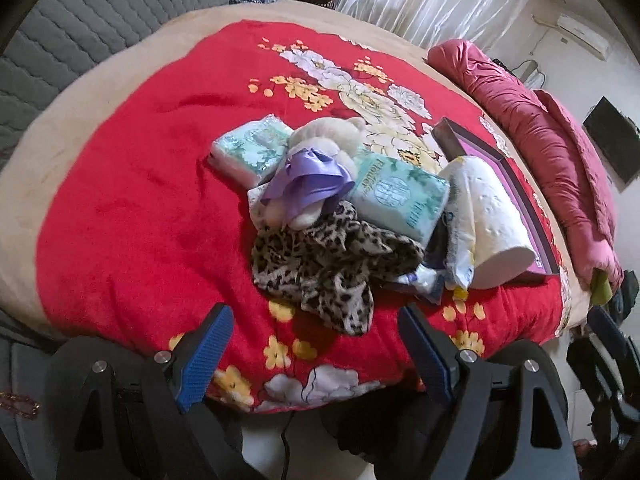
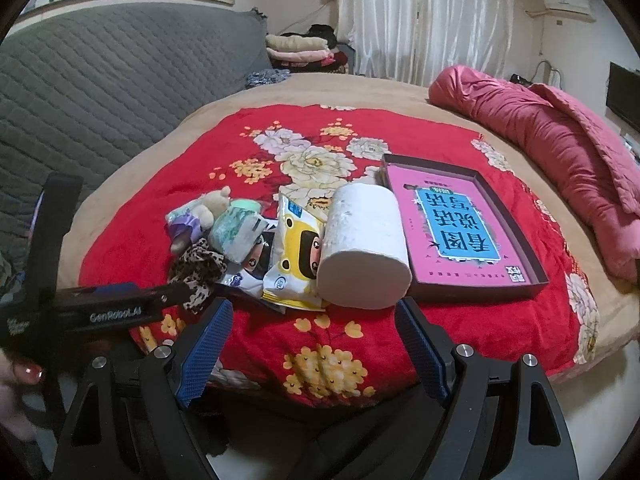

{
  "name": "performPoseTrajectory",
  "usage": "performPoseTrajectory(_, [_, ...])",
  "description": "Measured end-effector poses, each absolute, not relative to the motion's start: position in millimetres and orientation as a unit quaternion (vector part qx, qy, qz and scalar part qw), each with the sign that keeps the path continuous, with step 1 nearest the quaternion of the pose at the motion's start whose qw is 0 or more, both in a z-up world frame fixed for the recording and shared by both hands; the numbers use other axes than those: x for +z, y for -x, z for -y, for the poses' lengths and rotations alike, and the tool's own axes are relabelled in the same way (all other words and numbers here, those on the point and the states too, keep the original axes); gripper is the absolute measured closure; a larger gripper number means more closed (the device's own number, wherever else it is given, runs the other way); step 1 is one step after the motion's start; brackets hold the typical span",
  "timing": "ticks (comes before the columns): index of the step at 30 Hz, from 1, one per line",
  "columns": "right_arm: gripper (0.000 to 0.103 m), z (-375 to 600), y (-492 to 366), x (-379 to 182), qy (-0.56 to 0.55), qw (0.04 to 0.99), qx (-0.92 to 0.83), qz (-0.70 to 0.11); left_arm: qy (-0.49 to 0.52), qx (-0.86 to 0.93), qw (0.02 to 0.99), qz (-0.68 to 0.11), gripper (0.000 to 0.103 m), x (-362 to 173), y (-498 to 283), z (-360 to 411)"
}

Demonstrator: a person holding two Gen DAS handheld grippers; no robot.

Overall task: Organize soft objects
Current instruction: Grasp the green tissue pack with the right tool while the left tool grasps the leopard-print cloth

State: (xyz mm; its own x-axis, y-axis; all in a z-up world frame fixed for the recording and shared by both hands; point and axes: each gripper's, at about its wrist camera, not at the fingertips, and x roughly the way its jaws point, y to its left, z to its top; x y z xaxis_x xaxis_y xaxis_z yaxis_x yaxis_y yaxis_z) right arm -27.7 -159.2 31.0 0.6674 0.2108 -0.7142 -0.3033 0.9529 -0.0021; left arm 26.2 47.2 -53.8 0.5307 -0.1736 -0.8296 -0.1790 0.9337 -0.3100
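Note:
A pile of soft things lies on the red floral blanket [image 1: 120,208]: a leopard-print cloth [image 1: 320,264], a plush toy with a purple ribbon [image 1: 308,176], two teal tissue packs [image 1: 400,196] [image 1: 252,148], a white paper roll [image 1: 496,216] and a yellow cartoon wipes pack [image 2: 296,256]. The roll [image 2: 364,244] and leopard cloth [image 2: 196,272] also show in the right wrist view. My left gripper [image 1: 316,328] is open and empty, just short of the leopard cloth. My right gripper [image 2: 312,328] is open and empty, in front of the roll. The left gripper's body [image 2: 100,312] shows at the left there.
An open dark box with a pink book inside [image 2: 460,224] lies right of the roll. A rolled pink-red quilt [image 2: 560,140] lies along the bed's right side. A grey quilted headboard [image 2: 100,88] stands at the left. Folded clothes [image 2: 300,48] are stacked at the back.

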Motion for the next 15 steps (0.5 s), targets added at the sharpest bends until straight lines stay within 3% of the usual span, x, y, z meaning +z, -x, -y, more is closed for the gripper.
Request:
performPoseTrajectory(5, [0.019, 156, 20, 27, 0.065, 0.91, 0.142, -0.383, 0.213, -0.018, 0.851, -0.48, 0.02, -60, -41, -53])
performPoseTrajectory(8, [0.019, 152, 13, 27, 0.071, 0.913, 0.144, -0.376, 0.232, -0.029, 0.846, -0.48, 0.028, -66, -49, -54])
performPoseTrajectory(10, [0.019, 148, 8, 29, 0.071, 0.915, 0.148, -0.369, 0.234, -0.038, 0.842, -0.485, 0.041, -70, -56, -52])
performPoseTrajectory(12, [0.019, 144, 2, 34, 0.071, 0.917, 0.156, -0.36, 0.231, -0.041, 0.838, -0.492, 0.045, -76, -62, -49])
performPoseTrajectory(15, [0.019, 137, -5, 37, 0.079, 0.917, 0.166, -0.355, 0.242, -0.049, 0.833, -0.495, 0.059, -82, -68, -51])
